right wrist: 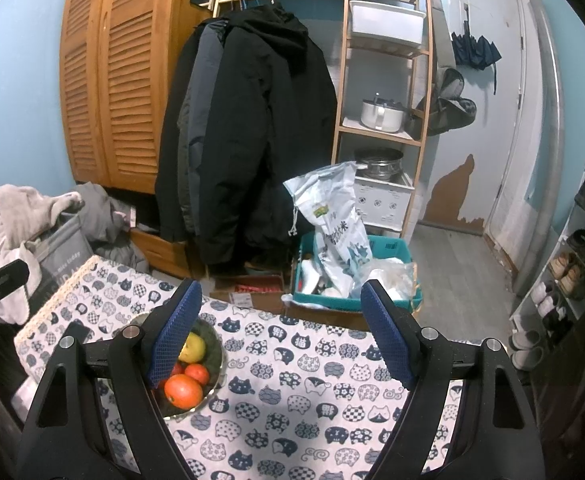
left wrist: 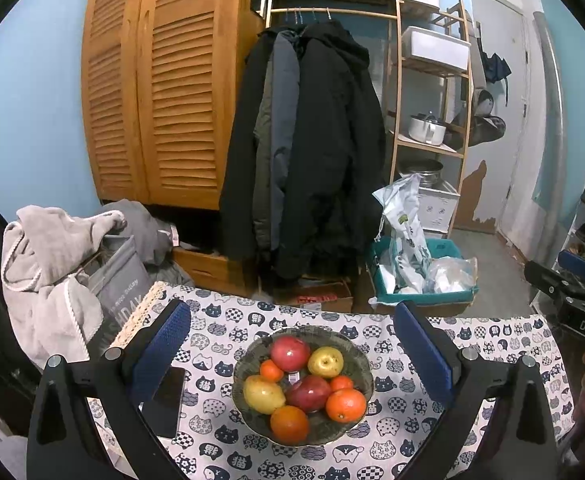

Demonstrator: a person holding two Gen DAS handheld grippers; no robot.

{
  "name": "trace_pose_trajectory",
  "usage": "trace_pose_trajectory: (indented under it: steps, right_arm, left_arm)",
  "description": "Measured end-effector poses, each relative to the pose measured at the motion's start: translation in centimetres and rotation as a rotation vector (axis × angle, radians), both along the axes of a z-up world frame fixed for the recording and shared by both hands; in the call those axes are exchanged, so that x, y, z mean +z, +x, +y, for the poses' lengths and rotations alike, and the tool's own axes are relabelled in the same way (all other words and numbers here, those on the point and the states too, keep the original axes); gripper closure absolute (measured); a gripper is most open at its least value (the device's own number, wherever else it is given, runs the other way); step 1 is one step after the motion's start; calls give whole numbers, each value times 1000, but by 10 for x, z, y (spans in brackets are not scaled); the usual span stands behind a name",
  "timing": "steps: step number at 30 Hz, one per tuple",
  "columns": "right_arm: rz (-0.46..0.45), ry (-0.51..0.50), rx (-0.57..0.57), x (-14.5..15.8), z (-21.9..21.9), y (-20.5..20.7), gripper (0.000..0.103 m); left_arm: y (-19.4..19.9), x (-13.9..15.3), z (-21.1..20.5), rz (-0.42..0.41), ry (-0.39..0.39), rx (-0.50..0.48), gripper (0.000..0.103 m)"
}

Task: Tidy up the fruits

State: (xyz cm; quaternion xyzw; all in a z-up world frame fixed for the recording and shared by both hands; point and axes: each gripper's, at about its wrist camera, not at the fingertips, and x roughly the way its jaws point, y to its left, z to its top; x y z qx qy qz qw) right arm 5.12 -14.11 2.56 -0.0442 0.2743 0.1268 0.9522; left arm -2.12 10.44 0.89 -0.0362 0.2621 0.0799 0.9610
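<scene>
A dark patterned bowl (left wrist: 366,364) heaped with fruit sits on a table (left wrist: 492,344) draped in a cat-print cloth, low in the centre of the left wrist view. Two red apples (left wrist: 290,353), two yellow pears (left wrist: 325,361), two large oranges (left wrist: 346,405) and two small tangerines (left wrist: 271,371) fill it, touching one another. The left tool (left wrist: 292,332) hangs above the bowl with its blue-padded jaws set wide and nothing between them. A black phone (left wrist: 168,400) lies on the cloth just left of the bowl, partly behind the left jaw. In the right wrist view the bowl falls at lower left, half hidden behind one jaw, while the right tool (right wrist: 282,312) hangs over bare cloth, likewise wide and empty. Beyond the table, dark coats (left wrist: 308,140) hang on a rail beside a louvred wooden wardrobe (left wrist: 160,92), and a teal bin (right wrist: 388,246) holds a printed sack.
</scene>
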Motion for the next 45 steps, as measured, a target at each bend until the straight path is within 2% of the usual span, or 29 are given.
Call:
trace_pose_trajectory:
  steps: [45]
  right_arm:
    - [-5,-3,1,1,-2,-2,22]
  left_arm:
    - [-2,7,-3,-17,22,2,1]
